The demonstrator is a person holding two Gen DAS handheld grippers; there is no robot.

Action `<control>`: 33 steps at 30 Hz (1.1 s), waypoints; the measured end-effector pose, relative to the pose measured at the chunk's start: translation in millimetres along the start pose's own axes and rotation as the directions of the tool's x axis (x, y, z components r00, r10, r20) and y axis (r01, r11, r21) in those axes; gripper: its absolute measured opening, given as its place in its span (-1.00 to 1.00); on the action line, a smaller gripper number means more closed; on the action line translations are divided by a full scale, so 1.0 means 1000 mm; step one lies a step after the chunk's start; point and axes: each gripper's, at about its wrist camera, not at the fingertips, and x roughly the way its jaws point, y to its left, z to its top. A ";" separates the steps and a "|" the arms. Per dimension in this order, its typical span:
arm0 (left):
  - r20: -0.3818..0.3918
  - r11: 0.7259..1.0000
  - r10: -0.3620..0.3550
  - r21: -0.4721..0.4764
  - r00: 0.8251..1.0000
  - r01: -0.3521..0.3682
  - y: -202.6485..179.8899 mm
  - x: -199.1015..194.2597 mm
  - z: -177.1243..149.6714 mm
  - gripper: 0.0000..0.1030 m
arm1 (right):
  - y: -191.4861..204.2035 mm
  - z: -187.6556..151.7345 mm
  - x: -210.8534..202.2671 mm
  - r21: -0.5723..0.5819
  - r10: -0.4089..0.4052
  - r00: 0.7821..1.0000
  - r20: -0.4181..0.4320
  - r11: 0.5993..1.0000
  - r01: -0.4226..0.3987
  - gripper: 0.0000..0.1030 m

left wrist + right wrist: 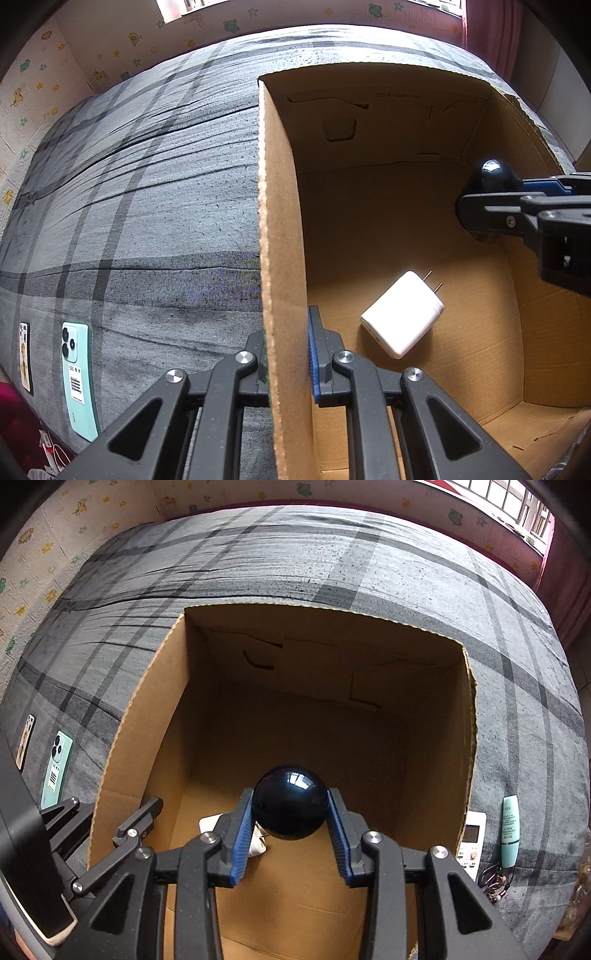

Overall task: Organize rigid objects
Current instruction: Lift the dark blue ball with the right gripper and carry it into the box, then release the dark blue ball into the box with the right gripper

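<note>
The right gripper [290, 827] clamps a dark ball [290, 806] above the cardboard box [282, 258], near its right wall – the left gripper [286, 354] pinches the box's left wall. Released high, the ball could roll into the white charger [402, 314] on the box floor

A glossy black ball [290, 805] hangs above the open cardboard box [155, 701], pinched between blue pads. A white charger [402, 314] lies flat on the box floor, near left, prongs pointing far-right.
</note>
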 end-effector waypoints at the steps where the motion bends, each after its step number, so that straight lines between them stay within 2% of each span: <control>1: 0.000 1.000 -0.001 -0.001 1.000 0.001 0.000 0.000 0.000 -0.75 | 0.000 0.001 0.005 0.005 0.007 1.000 -0.009 1.000 -0.007 -0.22; 7: 0.000 1.000 -0.003 0.000 1.000 0.003 0.001 0.000 0.000 -0.75 | 0.005 0.007 0.030 0.011 -0.008 0.999 -0.048 1.000 0.009 -0.22; 10: 0.002 1.000 -0.005 -0.003 1.000 0.005 0.002 0.000 0.000 -0.75 | 0.006 0.007 0.038 0.021 0.012 0.998 -0.066 1.000 -0.011 -0.21; 14: 0.001 1.000 0.001 0.002 1.000 -0.001 0.000 0.000 0.000 -0.75 | 0.007 0.007 0.038 0.002 -0.012 0.999 -0.051 1.000 0.012 -0.19; 16: 0.001 1.000 0.001 0.002 1.000 -0.001 0.000 0.000 0.000 -0.74 | 0.008 0.008 0.034 -0.002 -0.020 0.999 -0.035 1.000 0.020 0.00; 20: 0.001 1.000 -0.002 -0.002 1.000 0.002 0.000 0.000 -0.001 -0.74 | 0.006 0.008 0.026 0.002 -0.023 1.000 -0.017 1.000 0.023 0.15; 25: 0.001 1.000 0.001 0.001 1.000 -0.001 -0.001 0.000 0.000 -0.74 | 0.003 0.005 0.016 -0.003 -0.033 0.999 0.015 0.999 0.033 0.48; 27: 0.001 1.000 -0.003 -0.002 1.000 0.003 0.000 0.000 0.000 -0.74 | 0.004 0.003 0.012 -0.011 -0.042 0.999 0.028 0.999 0.043 0.51; 33: 0.000 1.000 0.000 -0.001 1.000 0.000 -0.001 0.000 0.000 -0.74 | 0.014 0.003 -0.003 -0.039 -0.089 0.992 0.090 0.995 0.093 0.78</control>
